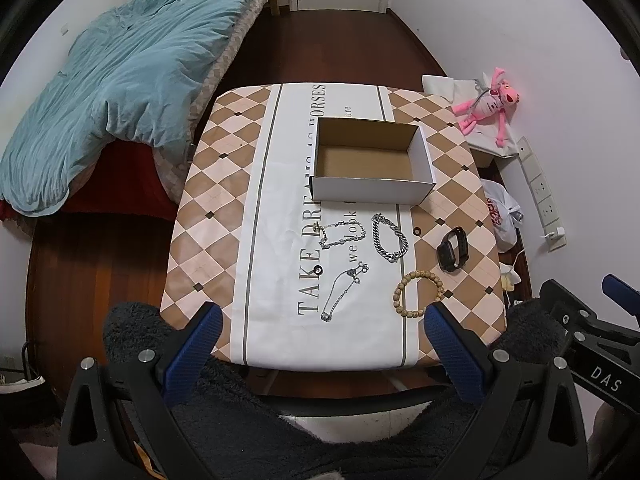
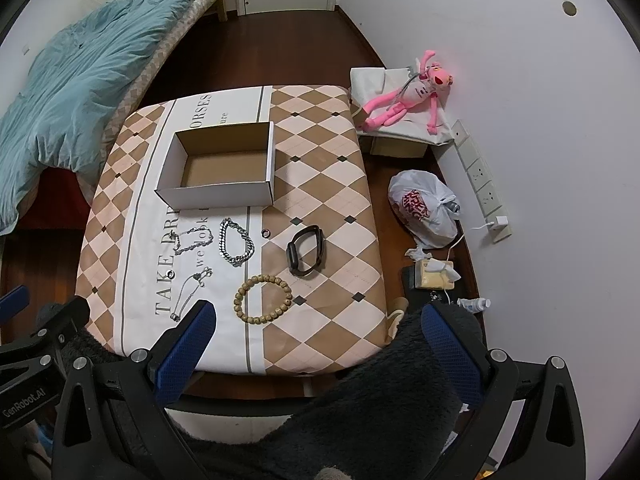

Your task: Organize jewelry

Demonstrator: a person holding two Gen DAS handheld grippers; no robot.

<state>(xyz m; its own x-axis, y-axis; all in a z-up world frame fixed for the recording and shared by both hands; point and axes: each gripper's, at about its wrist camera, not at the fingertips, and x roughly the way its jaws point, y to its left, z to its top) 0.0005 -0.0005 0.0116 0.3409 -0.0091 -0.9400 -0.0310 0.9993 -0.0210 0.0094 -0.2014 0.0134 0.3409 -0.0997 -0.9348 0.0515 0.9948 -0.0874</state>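
Note:
An empty white cardboard box [image 1: 372,190] [image 2: 218,196] stands on the table. In front of it lie a thin chain necklace [image 1: 342,234] [image 2: 194,240], a thick silver chain bracelet [image 1: 388,238] [image 2: 237,242], a thin silver chain [image 1: 344,292] [image 2: 188,292], a wooden bead bracelet [image 1: 418,294] [image 2: 262,298], a black smart band [image 1: 452,254] [image 2: 306,252] and two small rings [image 1: 319,270] [image 1: 417,232]. My left gripper [image 1: 324,312] and right gripper [image 2: 316,312] are open and empty, held above the table's near edge.
The table [image 1: 216,208] [image 2: 332,184] has a checked cloth. A bed with a blue duvet [image 1: 120,92] is on the left. A pink plush toy [image 2: 412,96], a plastic bag [image 2: 424,208] and a power strip [image 2: 480,184] lie on the right.

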